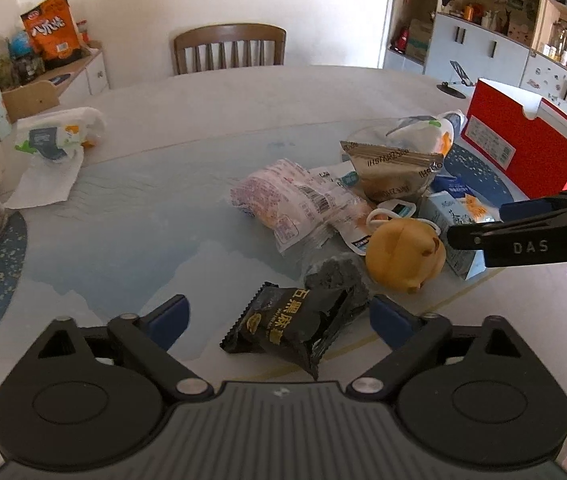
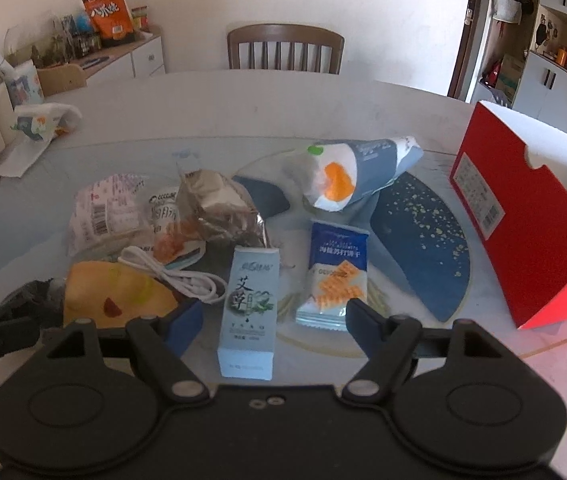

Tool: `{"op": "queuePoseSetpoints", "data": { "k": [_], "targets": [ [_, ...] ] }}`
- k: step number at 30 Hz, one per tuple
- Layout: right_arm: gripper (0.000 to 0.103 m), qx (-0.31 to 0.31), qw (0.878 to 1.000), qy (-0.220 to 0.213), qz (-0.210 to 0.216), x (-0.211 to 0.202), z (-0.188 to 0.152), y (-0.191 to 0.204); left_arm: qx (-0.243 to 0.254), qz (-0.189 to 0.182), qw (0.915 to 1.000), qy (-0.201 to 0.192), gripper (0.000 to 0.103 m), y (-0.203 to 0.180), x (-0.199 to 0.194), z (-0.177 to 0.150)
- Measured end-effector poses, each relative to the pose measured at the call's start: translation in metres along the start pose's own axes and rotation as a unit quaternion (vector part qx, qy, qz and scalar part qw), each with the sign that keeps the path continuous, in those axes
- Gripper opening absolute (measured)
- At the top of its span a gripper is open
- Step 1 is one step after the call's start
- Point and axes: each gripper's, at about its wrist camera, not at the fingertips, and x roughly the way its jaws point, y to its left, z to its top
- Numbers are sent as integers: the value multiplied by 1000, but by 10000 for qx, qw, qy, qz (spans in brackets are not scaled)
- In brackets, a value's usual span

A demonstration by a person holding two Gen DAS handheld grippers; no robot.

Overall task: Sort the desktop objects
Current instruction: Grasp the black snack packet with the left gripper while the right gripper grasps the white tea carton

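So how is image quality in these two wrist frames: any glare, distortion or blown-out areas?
Left wrist view: strong fisheye bend at the table rim, back wall washed out, black snack packet sharp. Right wrist view: dark vignette in the corners, daylight sheen on the glass top, text on the light blue box readable.
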Motion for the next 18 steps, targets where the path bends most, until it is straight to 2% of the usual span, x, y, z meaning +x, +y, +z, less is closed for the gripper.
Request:
{"op": "queuePoseSetpoints", "data": {
  "k": [3,5,8,10,15,18],
  "targets": [
    [76,8,10000,50,-11,6,2,0,-7,-109,9999,40,91,3,3,1],
    [70,15,10000,84,-19,8,3,1,-16,-179,9998,33,91,4,3,1],
    [59,12,9998,200,0,14,5,2,-16,-284,9996,71,77,6,5,3],
    [58,49,9997,228,-20,16,6,3,-15,-314,9994,116,74,7,7,3],
    [51,39,9996,283,-38,19,8,5,-51,-470,9988,144,58,11,9,4],
    [49,50,9995,313,-42,20,8,6,-106,-546,9983,160,56,14,10,4]
  ]
}}
